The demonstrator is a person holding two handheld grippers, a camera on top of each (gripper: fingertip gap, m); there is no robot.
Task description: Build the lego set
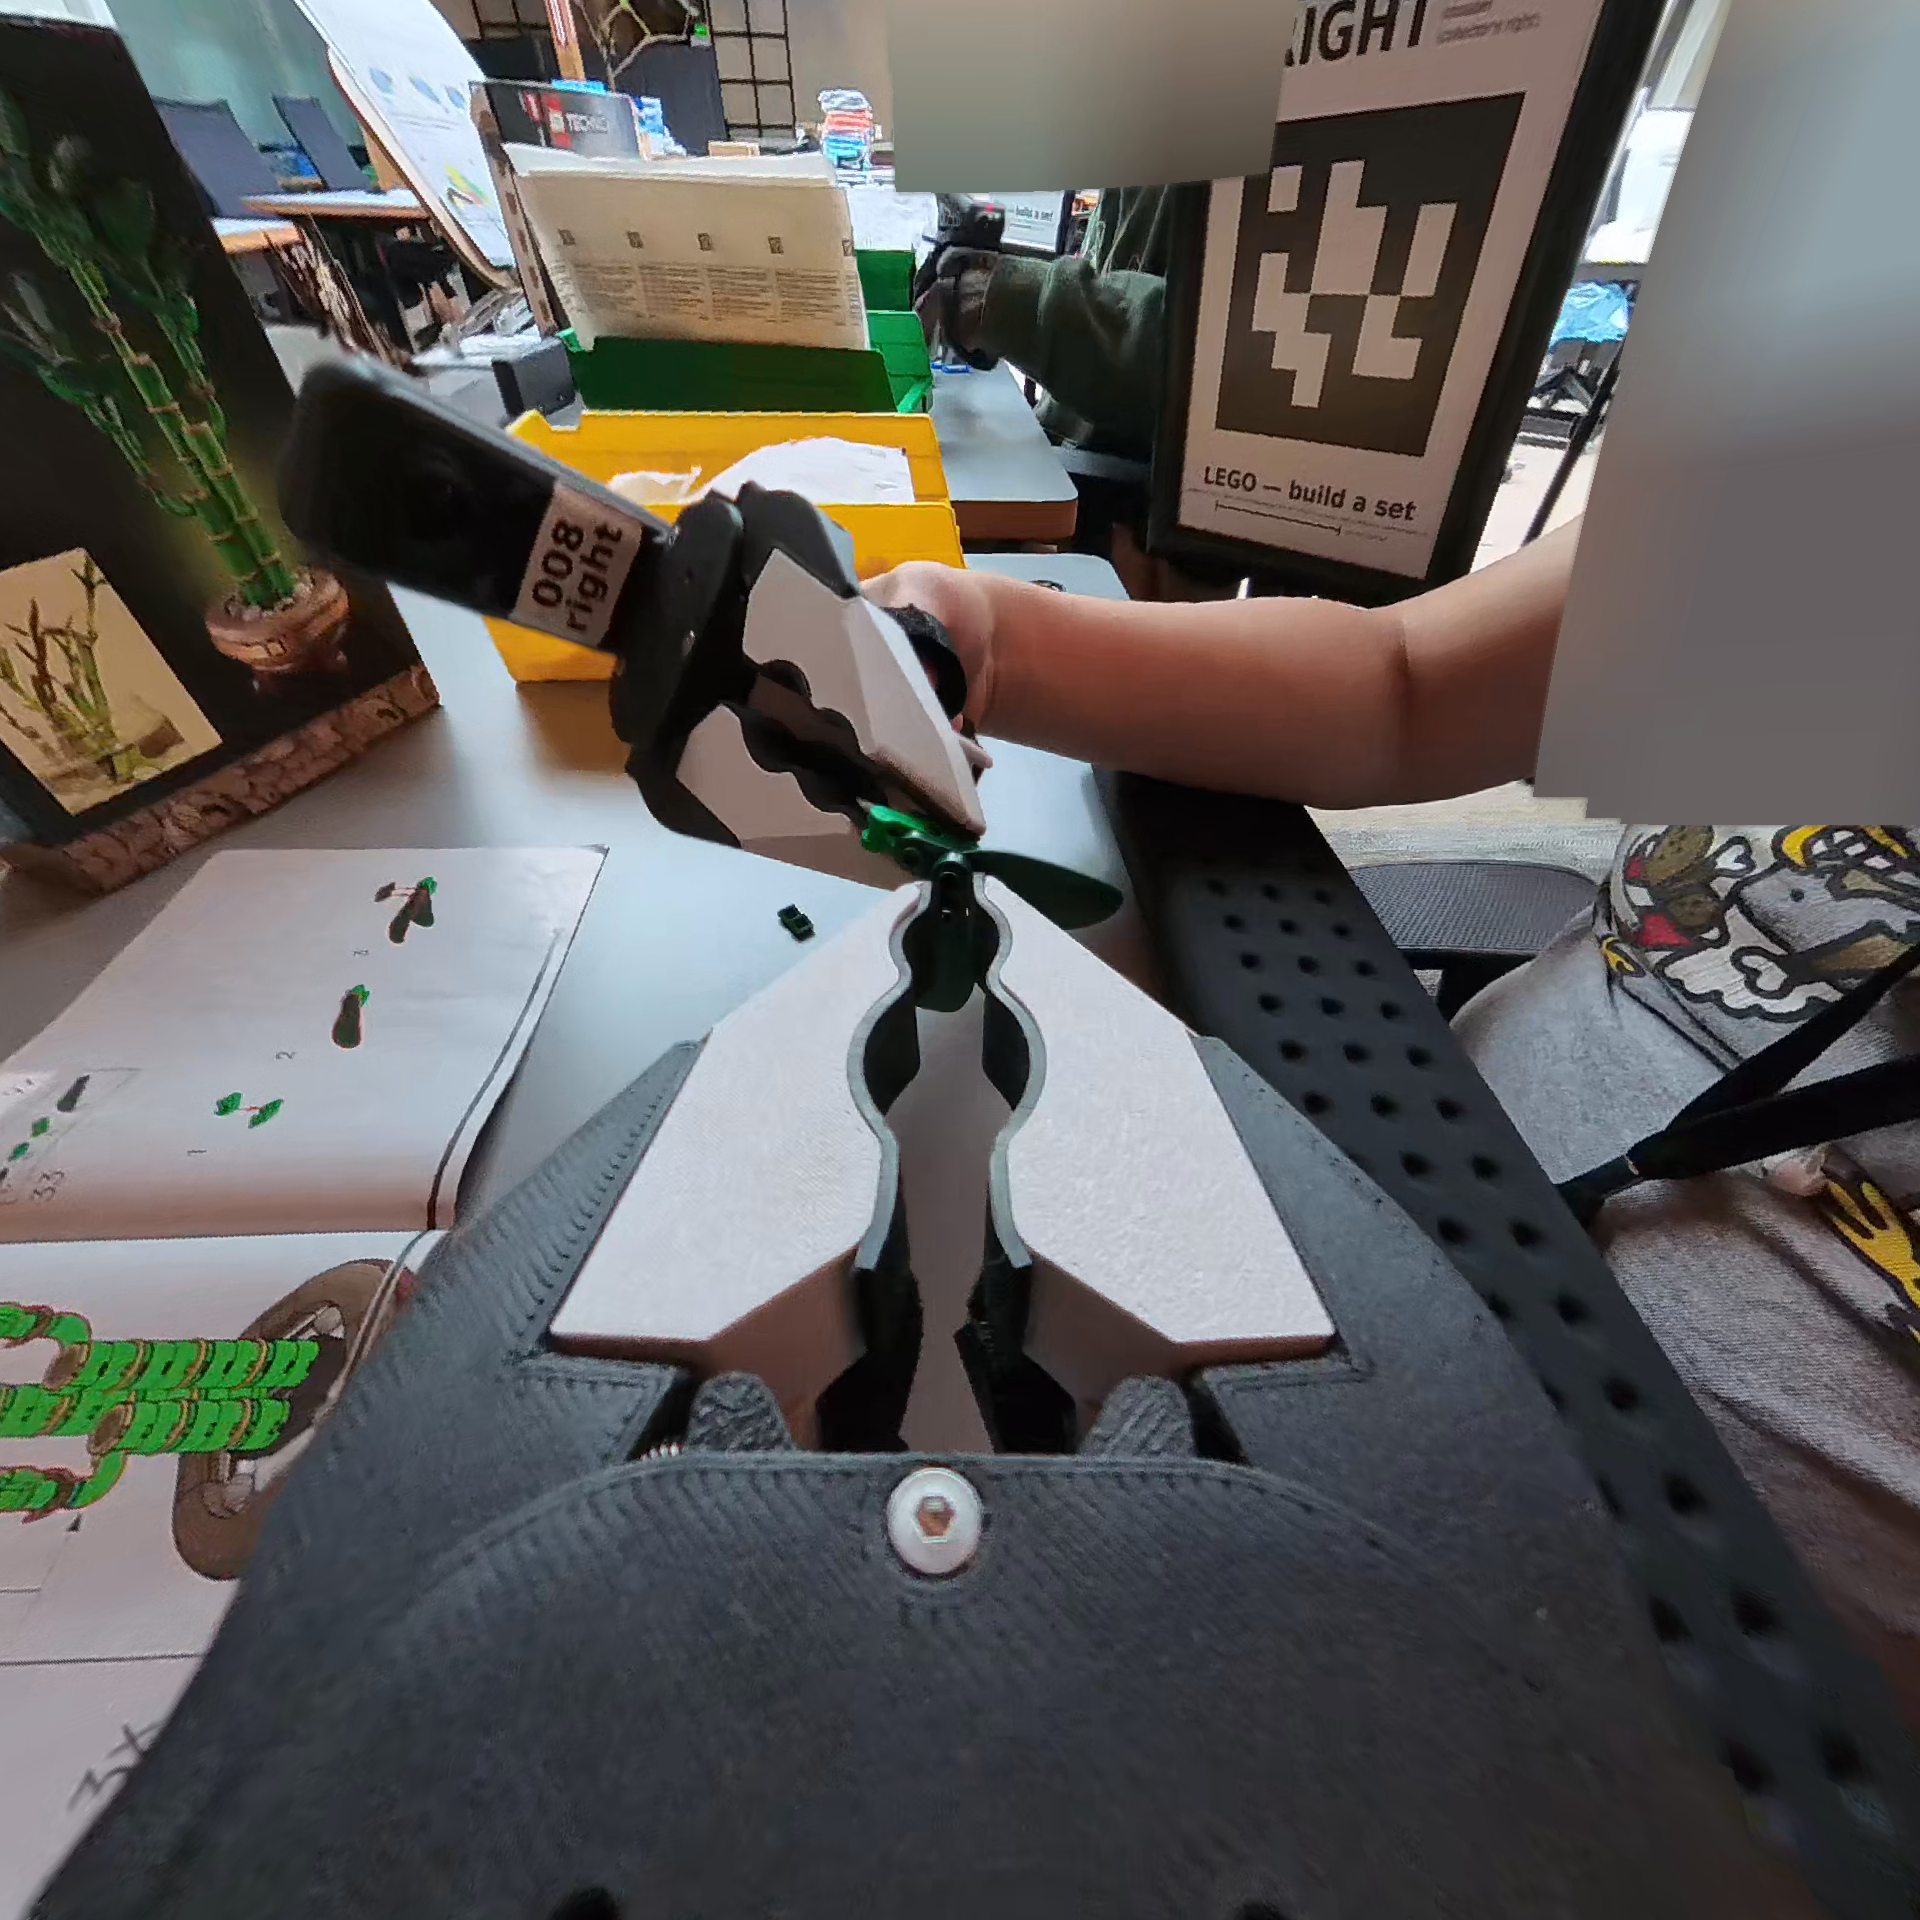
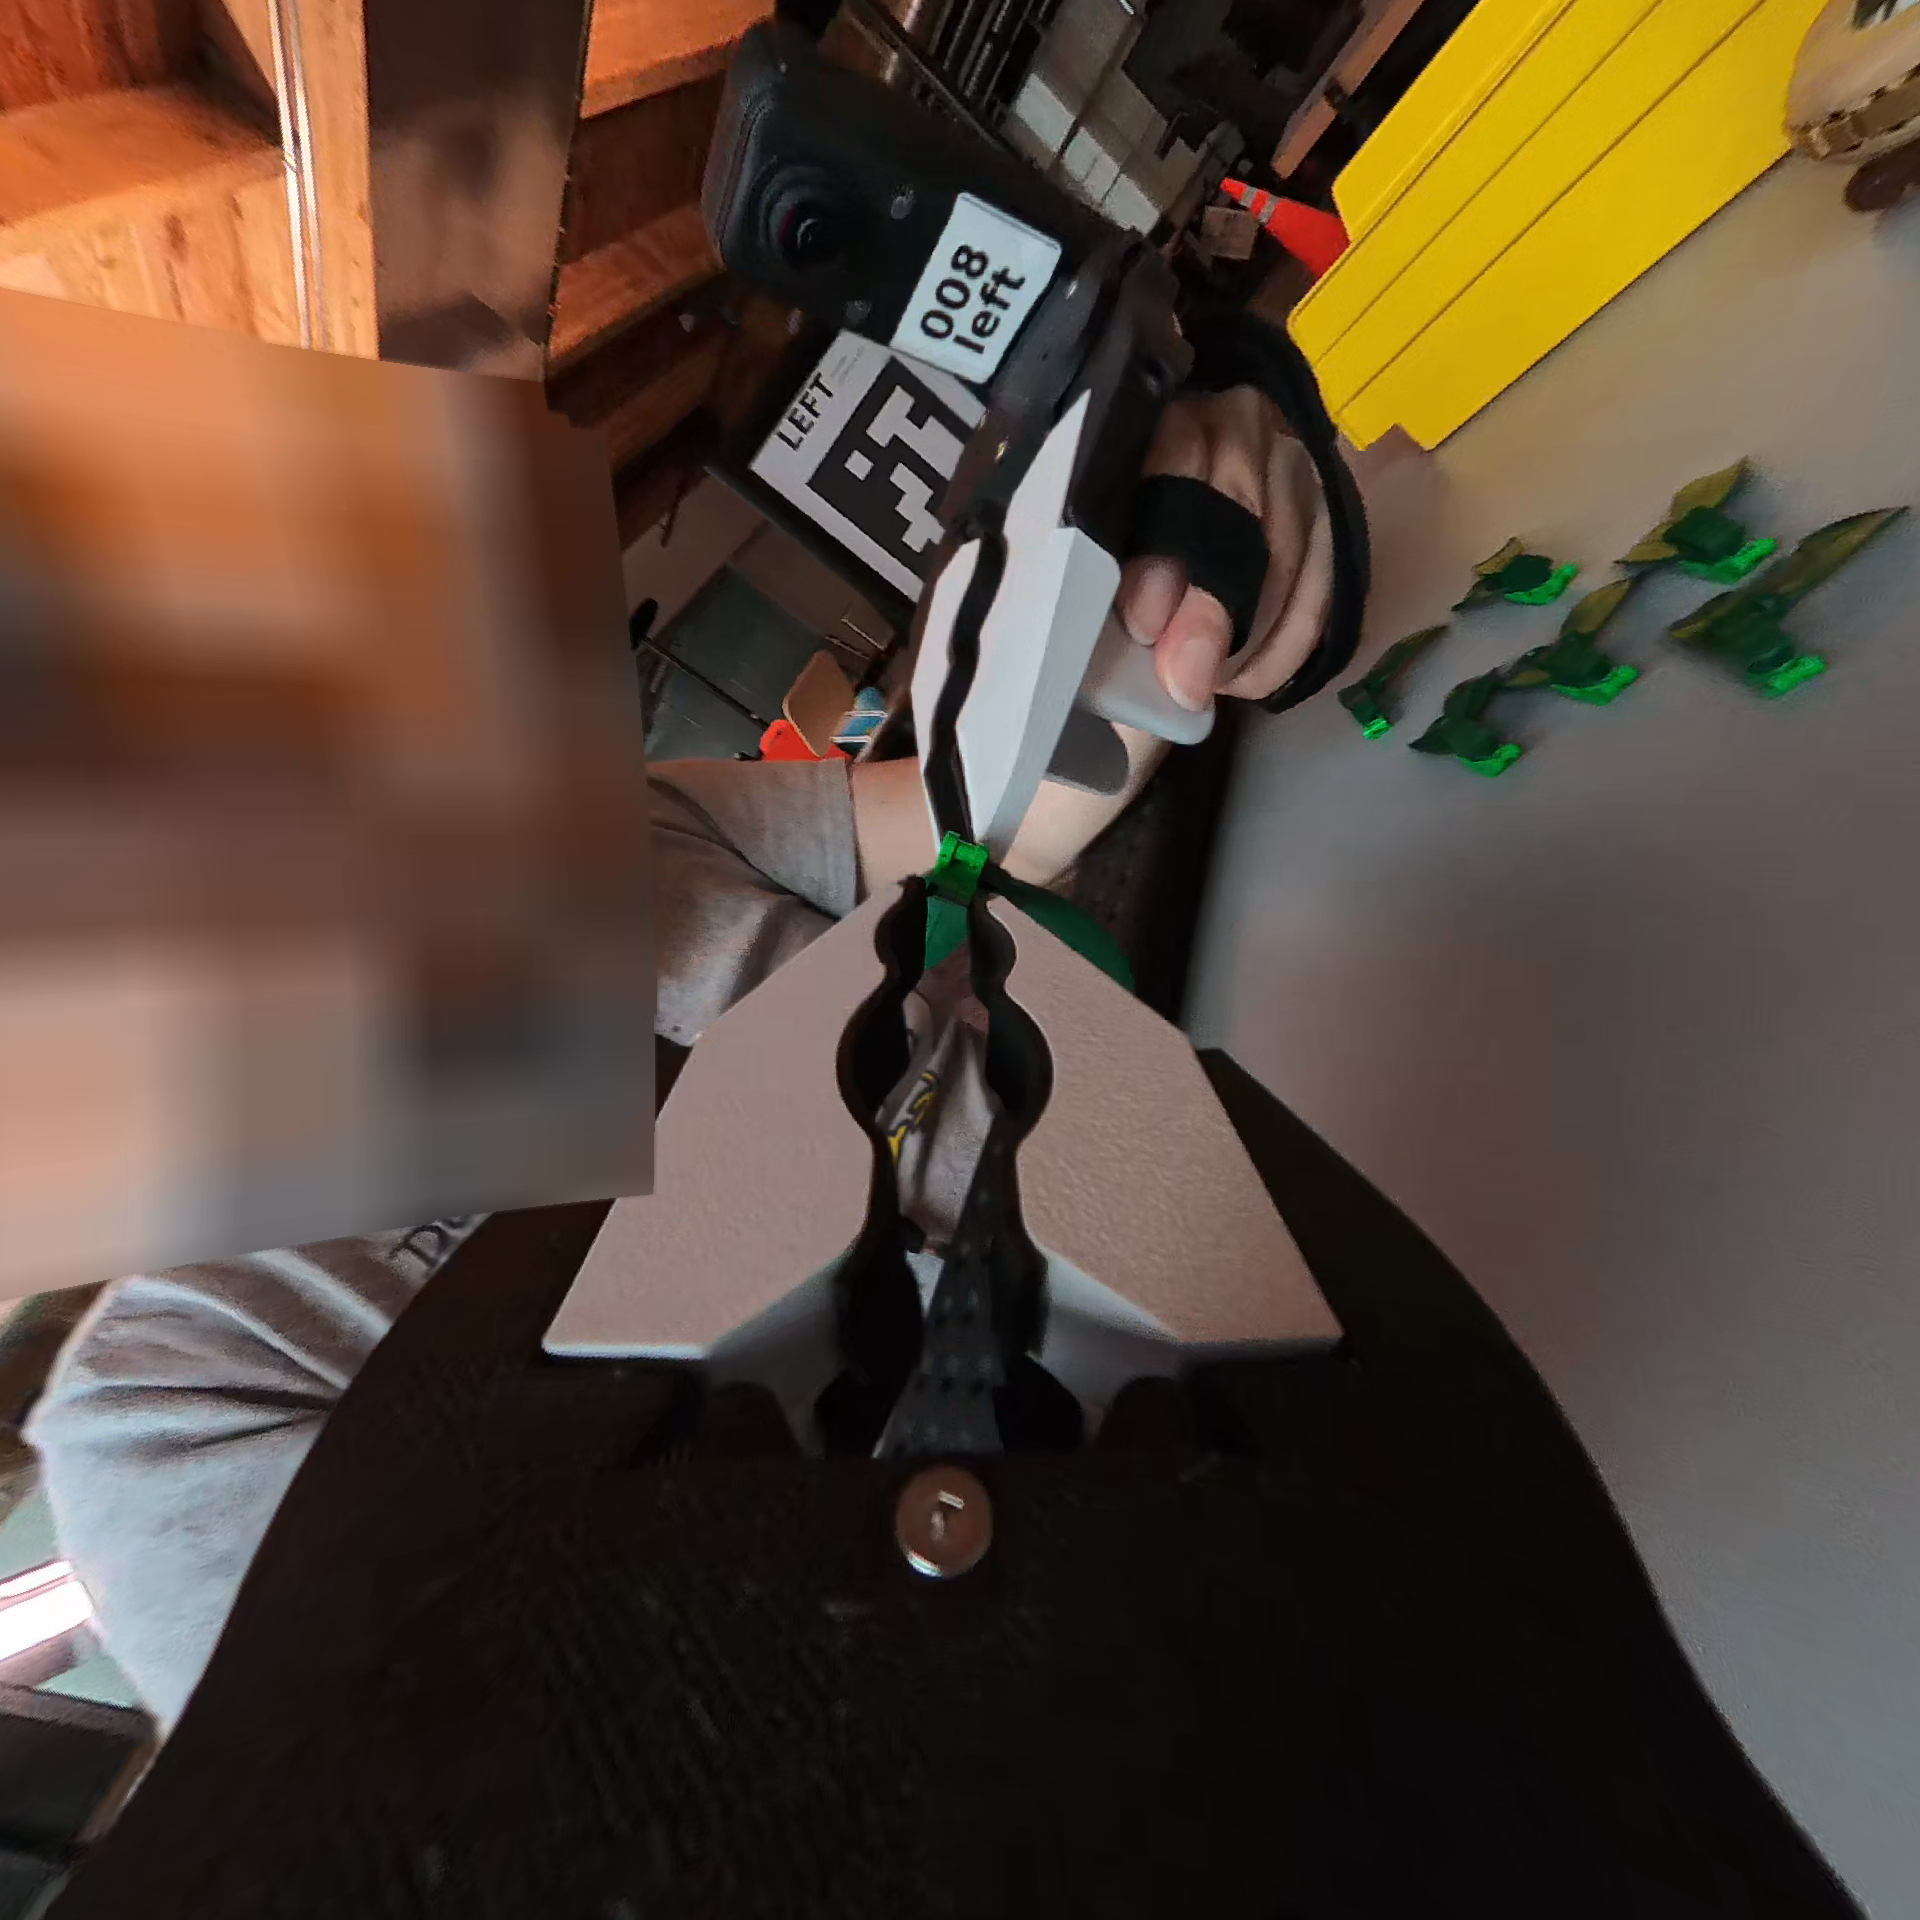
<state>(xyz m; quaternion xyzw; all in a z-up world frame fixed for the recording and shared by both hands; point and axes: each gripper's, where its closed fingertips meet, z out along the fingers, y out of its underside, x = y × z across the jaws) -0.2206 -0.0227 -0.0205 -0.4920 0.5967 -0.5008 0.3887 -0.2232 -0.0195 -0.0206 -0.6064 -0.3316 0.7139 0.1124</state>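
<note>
Two hand-held grippers meet above the worktop (image 1: 665, 914): the left hand-held gripper (image 1: 948, 935) pinches a dark green leaf (image 1: 1049, 883), the right hand-held gripper (image 2: 943, 902) pinches a bright green clip (image 2: 958, 862). Six finished leaf pieces (image 2: 1579, 665) lie aside, so much building seems left.

Tools: 2, left tool (image 1: 948, 914), right tool (image 1: 925, 831). Finished green leaf assemblies (image 2: 1579, 634) on tabletop (image 2: 1558, 1039): 7. Yellow bins (image 1: 727, 457): 2. Open instruction booklet (image 1: 260, 1039): 1. Set box (image 1: 135, 468): 1. Loose small dark piece (image 1: 795, 920): 1.
</note>
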